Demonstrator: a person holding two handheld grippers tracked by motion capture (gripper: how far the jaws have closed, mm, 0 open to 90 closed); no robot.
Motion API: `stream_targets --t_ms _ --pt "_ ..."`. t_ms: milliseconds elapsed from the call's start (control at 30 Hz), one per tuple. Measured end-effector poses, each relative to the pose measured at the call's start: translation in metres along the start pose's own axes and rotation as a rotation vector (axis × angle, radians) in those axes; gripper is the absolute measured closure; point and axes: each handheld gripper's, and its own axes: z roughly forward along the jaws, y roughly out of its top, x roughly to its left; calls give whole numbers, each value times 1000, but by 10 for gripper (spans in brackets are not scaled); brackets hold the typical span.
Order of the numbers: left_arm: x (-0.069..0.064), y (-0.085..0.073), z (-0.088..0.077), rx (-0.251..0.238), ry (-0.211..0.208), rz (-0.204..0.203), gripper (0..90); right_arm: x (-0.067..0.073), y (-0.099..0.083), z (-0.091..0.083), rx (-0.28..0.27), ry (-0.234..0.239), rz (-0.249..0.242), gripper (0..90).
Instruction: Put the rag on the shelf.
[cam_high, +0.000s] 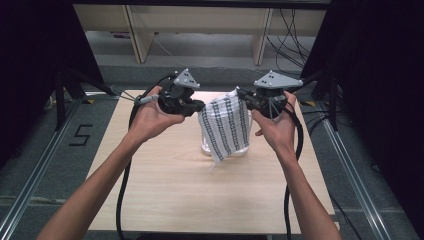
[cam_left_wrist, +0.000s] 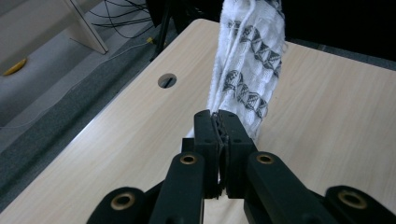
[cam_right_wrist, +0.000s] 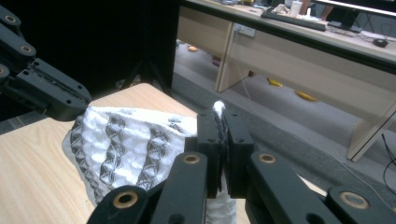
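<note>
The wooden table (cam_high: 165, 190) carried nothing in its near half, giving room beneath the work. Above its far centre a white cloth with dark patterned stripes (cam_high: 226, 127) hung lifted off the surface, stretched between two upper corners with its lowest corner pointing down; whether that corner touched the table could not be told. Holding it by opposite corners appeared intended to spread it flat in the air, probably for laying out or folding. The left gripper (cam_high: 196, 107) was clamped on one corner; the left gripper view showed its jaws pressed together on the fabric edge (cam_left_wrist: 219, 122). The right gripper (cam_high: 245, 98) was likewise closed on the opposite corner, a tuft of cloth (cam_right_wrist: 218, 108) protruding above its jaws. Both hands were raised level, keeping the top edge taut.
</note>
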Motion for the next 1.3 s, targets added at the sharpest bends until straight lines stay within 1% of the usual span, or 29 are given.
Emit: stream_targets --t_ms 33,67,100,133,200,267,300,433,467,500,600,633,700,733,800,833,900,933,967,1000,1033,1067,1100,1133,1167,1200,1233,1267,1300 --pt "2 3 0 2 9 -3 867 -2 2 -1 -5 -8 -12 880" --pt "2 3 0 2 9 -3 867 -4 4 -1 -12 -14 -24 880" --pt "6 10 -1 3 22 1 867 -4 5 -1 -8 -16 -19 880" --pt "6 10 -1 3 22 1 867 -5 7 0 -10 -22 -18 880" --pt "13 19 1 8 42 -2 867 -8 9 2 -2 -20 -12 880" --pt "14 22 2 9 47 -3 867 -10 10 4 -1 -29 -19 880" --pt "19 28 4 8 59 -3 867 -14 11 7 0 -45 -14 880" --pt "27 39 8 -14 79 -33 868 -22 16 11 3 -59 -6 880" --pt "27 39 8 -14 79 -33 868 -22 16 11 3 -59 -6 880" --pt "31 43 12 -25 82 -45 867 -25 19 11 2 -65 -1 880" --pt "34 47 14 -36 85 -57 868 -31 23 13 2 -77 -1 880" --pt "36 51 18 -44 87 -69 868 -33 24 14 3 -79 3 880" --pt "39 53 21 -48 89 -75 868 -36 25 16 5 -86 14 880" --pt "40 55 23 -53 92 -83 868 -38 26 17 11 -90 24 879" --pt "41 56 25 -53 95 -84 868 -40 27 18 9 -90 25 879" --pt "43 57 27 -57 100 -90 867 -43 27 21 10 -102 20 879" --pt "45 59 32 -66 106 -102 867 -45 27 22 22 -101 25 879" --pt "48 61 37 -72 110 -115 867 -48 28 27 32 -104 29 879" --pt "48 61 37 -72 110 -115 867 -50 27 29 36 -108 32 879" --pt "52 63 44 -62 112 -113 867 -52 27 32 45 -111 43 878" --pt "54 63 48 -66 115 -124 867 -55 27 35 62 -102 54 878" --pt "54 63 48 -66 115 -124 867 -57 26 38 67 -106 67 878" --pt "57 63 52 -71 116 -136 867 -60 25 41 67 -109 67 878" --pt "59 62 56 -67 113 -143 867 -62 24 44 83 -108 85 877" --pt "62 61 64 -80 116 -165 867 -66 23 47 88 -105 88 877" --pt "65 59 68 -79 113 -167 867 -68 22 50 95 -108 97 877" --pt "65 59 68 -79 113 -167 867 -68 22 50 95 -108 97 877" --pt "67 59 71 -85 114 -178 867 -72 21 54 101 -106 91 877" --pt "69 57 78 -89 118 -198 867 -75 21 59 103 -110 93 877"
